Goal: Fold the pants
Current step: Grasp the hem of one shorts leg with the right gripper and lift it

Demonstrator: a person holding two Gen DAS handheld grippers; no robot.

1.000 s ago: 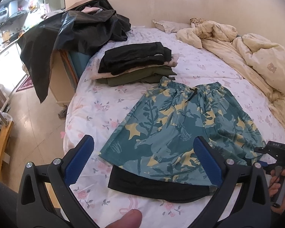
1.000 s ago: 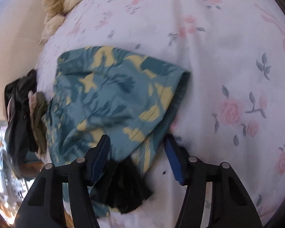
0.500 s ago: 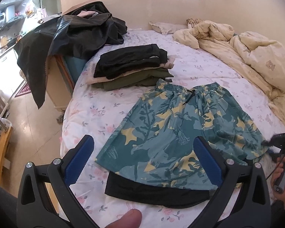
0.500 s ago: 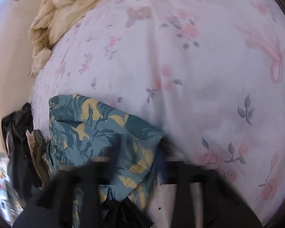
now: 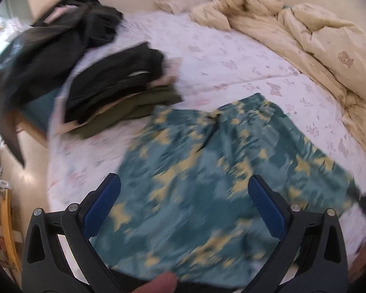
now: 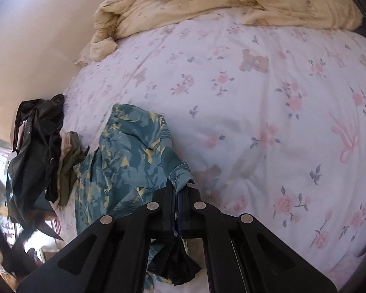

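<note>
Teal shorts with a yellow leaf print (image 5: 207, 171) lie spread on the floral bed sheet (image 5: 231, 56), waistband at the far side; the left wrist view is blurred by motion. My left gripper (image 5: 183, 202) is open, its blue pads (image 5: 102, 205) low over the near hem. My right gripper (image 6: 178, 195) is shut on the right hem corner of the shorts (image 6: 134, 161), lifting that corner into a bunch. Black lining hangs below the jaws.
A stack of folded dark and olive clothes (image 5: 119, 85) sits just left of the shorts, also in the right wrist view (image 6: 66, 166). Black garments (image 5: 48, 39) drape over a bedside unit. A cream duvet (image 5: 305, 39) is bunched at the far right. The bed's left edge drops to the floor.
My right gripper closed on the shorts' hem corner and raised it. My left gripper moved forward and down over the near hem, still open.
</note>
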